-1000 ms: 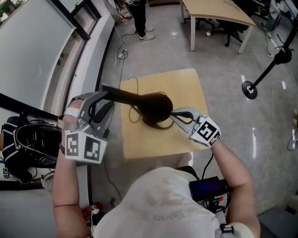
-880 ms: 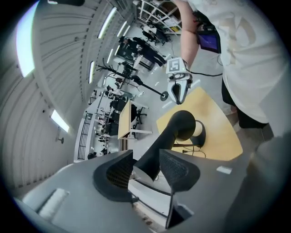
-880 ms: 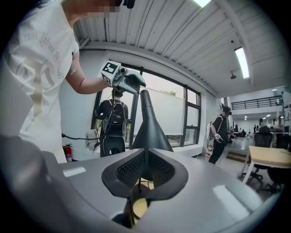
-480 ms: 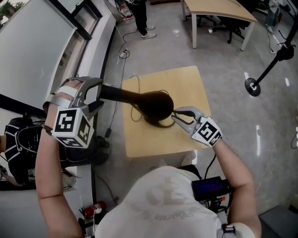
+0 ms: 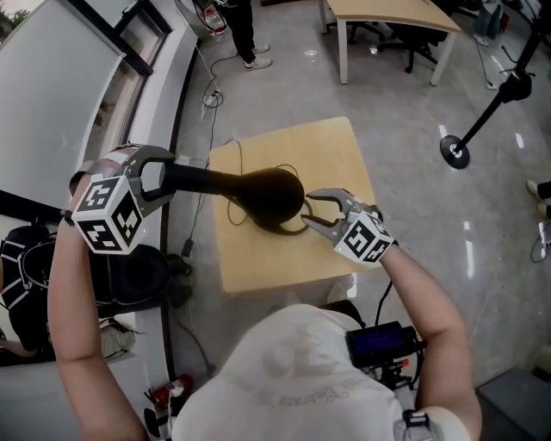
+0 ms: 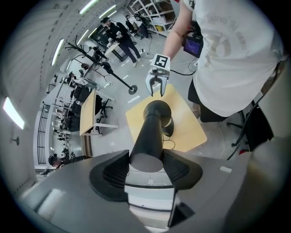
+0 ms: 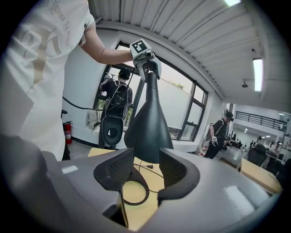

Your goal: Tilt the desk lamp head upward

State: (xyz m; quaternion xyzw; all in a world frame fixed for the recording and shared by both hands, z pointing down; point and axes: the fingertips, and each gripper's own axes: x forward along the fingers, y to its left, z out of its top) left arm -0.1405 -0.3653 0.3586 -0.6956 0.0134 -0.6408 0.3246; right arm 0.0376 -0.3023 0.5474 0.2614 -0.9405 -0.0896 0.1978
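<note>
The black cone-shaped lamp head (image 5: pixel 258 194) lies almost level above the small wooden table (image 5: pixel 344 164). My left gripper (image 5: pixel 164 177) is at its narrow end; its jaws are closing, and both pads touch the neck (image 6: pixel 152 132) in the left gripper view. My right gripper (image 5: pixel 314 209) is at the wide end. Its jaws are opening, and the rim (image 7: pixel 148 123) sits just past the fingertips without touching the pads. A black cable (image 5: pixel 232 211) and a black loop (image 7: pixel 134 193) lie on the table under the lamp.
The table stands beside a window wall on the left. Behind it are a desk (image 5: pixel 387 17), a standing person (image 5: pixel 241 26) and a stand with a round base (image 5: pixel 456 151). A dark backpack (image 5: pixel 17 267) hangs at the far left.
My right gripper was shut on the lamp's rim and has opened, backing off slightly. My left gripper has shifted up and to the left along the lamp's narrow end.
</note>
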